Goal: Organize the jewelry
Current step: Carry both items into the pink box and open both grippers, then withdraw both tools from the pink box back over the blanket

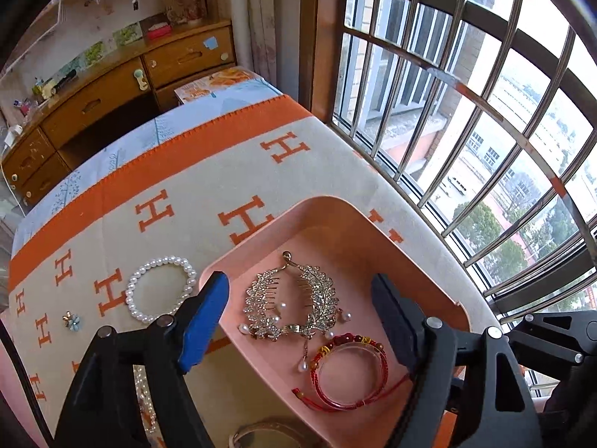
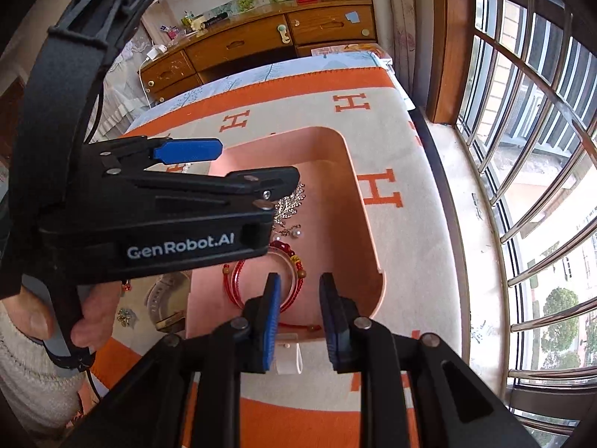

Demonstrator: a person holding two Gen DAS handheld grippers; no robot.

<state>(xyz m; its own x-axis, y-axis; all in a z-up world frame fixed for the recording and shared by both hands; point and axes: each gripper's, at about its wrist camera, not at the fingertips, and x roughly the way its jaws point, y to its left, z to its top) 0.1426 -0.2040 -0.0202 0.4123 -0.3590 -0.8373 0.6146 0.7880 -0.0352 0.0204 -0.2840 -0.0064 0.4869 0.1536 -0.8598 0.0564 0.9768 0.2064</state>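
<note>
Jewelry sits in the pink tray (image 1: 429, 261): a rhinestone comb (image 1: 291, 298) and red bracelets (image 1: 350, 377) (lying between the left claw's (image 1: 298, 321) parted jaws). Right claw (image 2: 298, 306) gapes, empty, above the bracelets. Pearl bracelet (image 1: 160, 289) lies outside on the worktop (image 1: 224, 156).

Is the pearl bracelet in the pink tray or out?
Out. The pearl bracelet lies on the blanket left of the pink tray, beside its rim.

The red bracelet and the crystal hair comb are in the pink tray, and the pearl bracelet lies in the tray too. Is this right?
Not quite. The pearl bracelet lies outside the pink tray, on the blanket beside it, as the left wrist view shows. The red bracelet and crystal hair comb are inside.
</note>
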